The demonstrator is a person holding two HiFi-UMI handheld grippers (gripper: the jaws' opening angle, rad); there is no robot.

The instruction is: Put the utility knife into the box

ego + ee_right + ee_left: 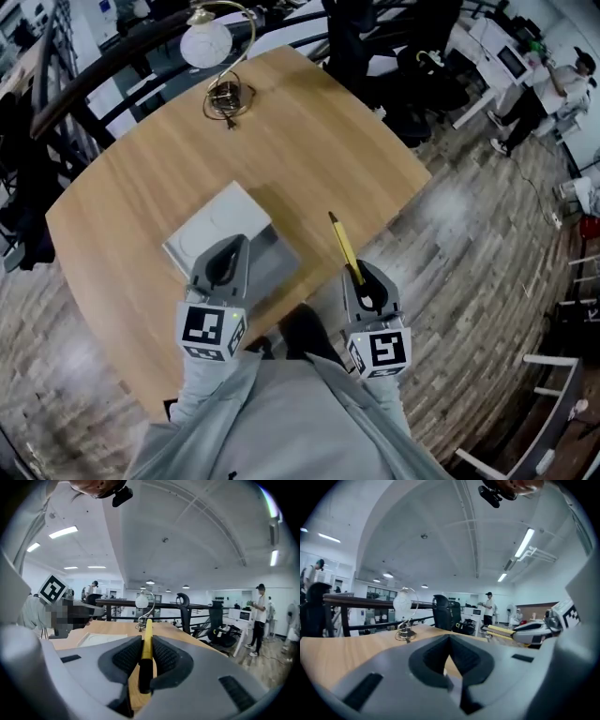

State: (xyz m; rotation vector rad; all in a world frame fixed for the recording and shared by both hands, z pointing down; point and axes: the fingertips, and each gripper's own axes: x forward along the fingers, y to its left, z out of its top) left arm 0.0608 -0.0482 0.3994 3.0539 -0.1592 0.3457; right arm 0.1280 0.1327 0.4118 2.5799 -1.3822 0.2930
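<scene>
My right gripper (364, 277) has its jaws clamped on the black near end of the knife (343, 242), and the yellow body pokes far out over the table (309, 141), tail-held so, I reckon, the tip can go in first. The box (214, 221) lies just left, with my left gripper (229, 251) over its near part, jaws pinched together on nothing, probably to steady it. Both grippers are low, close to my body, pointing away.

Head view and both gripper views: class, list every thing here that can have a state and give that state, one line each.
utility knife: clamped in jaws, above the table, not in the box.
right gripper: shut on the utility knife.
left gripper: jaws together, nothing between them.
box: flat on the table; open or closed unclear.
lamp: upright at the table's far edge.
</scene>
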